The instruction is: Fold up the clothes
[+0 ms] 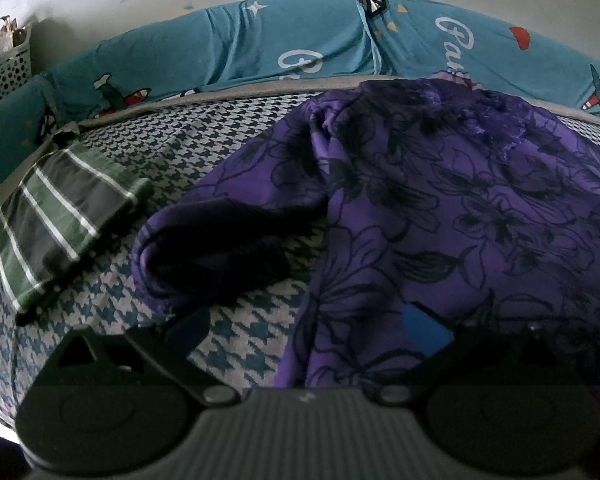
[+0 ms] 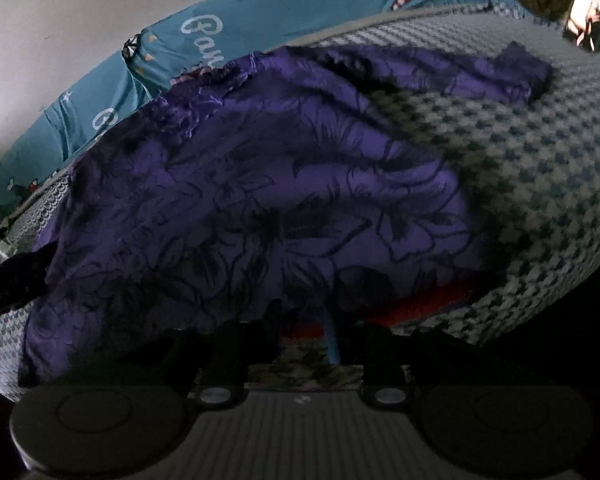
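Purple floral garment (image 1: 480, 208), one striped folded garment (image 1: 64, 220), left gripper (image 1: 308, 328) wide apart, right gripper (image 2: 304, 332) unclear.

**Bare bed on both flanks of the garment**

The purple floral garment (image 1: 460, 208) covers the bed's (image 1: 188, 148) middle. Open houndstooth lies between it and the folded striped cloth (image 1: 60, 220); teal bumper cushions (image 1: 260, 40) wall the far edge

White cursive lettering on teal bumper pad (image 1: 300, 36), partly cut off: "Pa…", "Ba…"; rest unreadable.
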